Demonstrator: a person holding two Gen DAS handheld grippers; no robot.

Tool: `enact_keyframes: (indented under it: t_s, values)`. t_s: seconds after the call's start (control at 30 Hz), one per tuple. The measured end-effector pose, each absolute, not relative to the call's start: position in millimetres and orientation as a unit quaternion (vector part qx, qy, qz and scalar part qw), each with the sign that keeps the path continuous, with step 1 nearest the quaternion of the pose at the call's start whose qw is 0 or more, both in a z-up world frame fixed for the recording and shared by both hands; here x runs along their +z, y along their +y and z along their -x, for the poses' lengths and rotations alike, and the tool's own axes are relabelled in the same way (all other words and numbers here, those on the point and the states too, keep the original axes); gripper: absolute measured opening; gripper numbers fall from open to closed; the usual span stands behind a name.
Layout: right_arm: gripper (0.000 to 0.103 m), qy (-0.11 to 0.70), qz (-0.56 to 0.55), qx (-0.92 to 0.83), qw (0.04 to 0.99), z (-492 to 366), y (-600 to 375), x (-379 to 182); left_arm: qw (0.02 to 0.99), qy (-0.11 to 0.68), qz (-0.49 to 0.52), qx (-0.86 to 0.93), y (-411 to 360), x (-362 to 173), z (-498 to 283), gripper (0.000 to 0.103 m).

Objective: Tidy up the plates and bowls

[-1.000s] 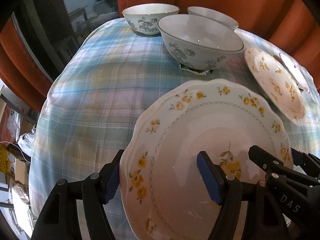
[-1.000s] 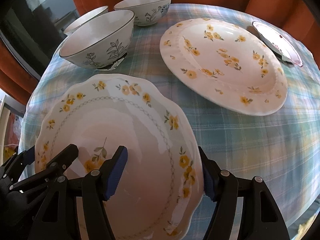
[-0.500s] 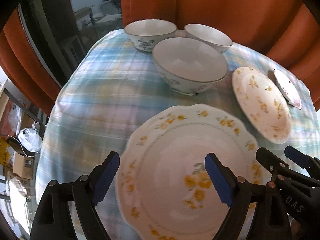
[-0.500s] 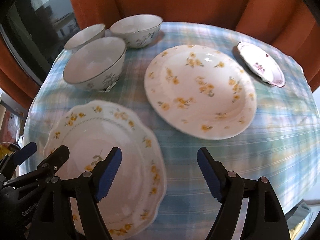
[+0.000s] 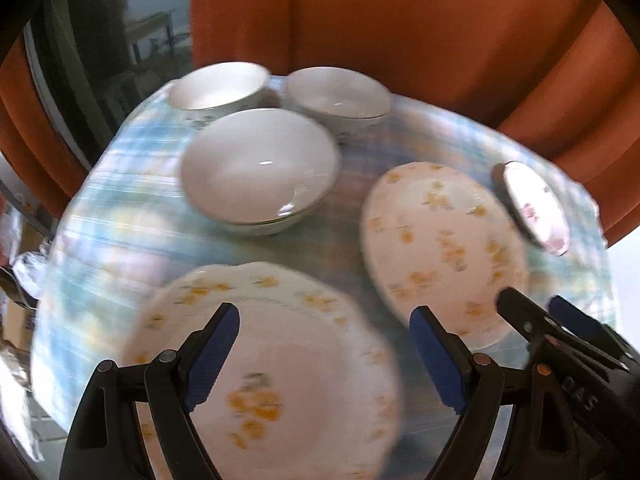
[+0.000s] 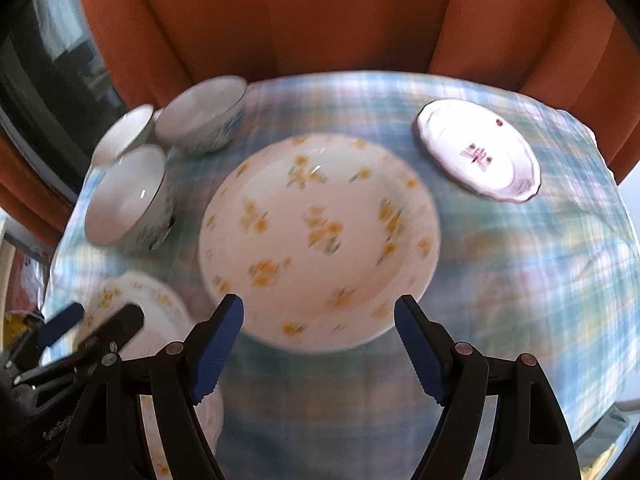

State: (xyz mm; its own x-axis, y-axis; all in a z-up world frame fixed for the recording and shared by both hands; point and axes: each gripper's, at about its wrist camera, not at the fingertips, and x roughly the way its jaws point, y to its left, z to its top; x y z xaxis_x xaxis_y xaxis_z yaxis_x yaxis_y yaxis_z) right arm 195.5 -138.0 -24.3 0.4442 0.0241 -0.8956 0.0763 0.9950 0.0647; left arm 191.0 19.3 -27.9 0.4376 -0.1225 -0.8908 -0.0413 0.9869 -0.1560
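A scalloped plate with yellow flowers (image 5: 272,360) lies at the near edge of the table; it also shows in the right wrist view (image 6: 132,304). My left gripper (image 5: 324,344) is open above it. A round yellow-flower plate (image 6: 320,240) lies mid-table, also seen in the left wrist view (image 5: 444,240). My right gripper (image 6: 320,336) is open and empty above that plate's near rim. A small plate with a pink motif (image 6: 478,156) sits at the far right. Three white bowls with blue flowers (image 5: 258,168) (image 5: 218,90) (image 5: 338,98) stand at the far left.
A blue plaid tablecloth (image 6: 520,280) covers the round table. An orange curtain (image 6: 300,16) hangs behind it. A dark window (image 5: 120,40) is at the left. Both views are motion-blurred.
Both grippers have let go of the scalloped plate, opened and risen back from the table. The right gripper has swung right over the round plate.
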Motion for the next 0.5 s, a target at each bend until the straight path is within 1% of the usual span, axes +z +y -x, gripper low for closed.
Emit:
enact_keyframes:
  t_s: [0.13, 0.33, 0.5]
  values:
    - [0.081, 0.522, -0.061, -0.005, 0.851, -213.1, -162.8, -23.7, 0.848, 0.526, 0.056, -0.010, -7.8, -26.7, -204.9, 0.089]
    - [0.080, 0.521, -0.070, 0.000, 0.851, -243.9, -195.7, -34.5, 0.851, 0.524, 0.039, 0.010, -39.0, -39.6, -230.8, 0.087]
    - [0.081, 0.529, -0.069, 0.004, 0.846, -271.1, -214.5, -54.8, 0.850, 0.524, 0.029, 0.038, -51.2, -57.2, -253.5, 0.086]
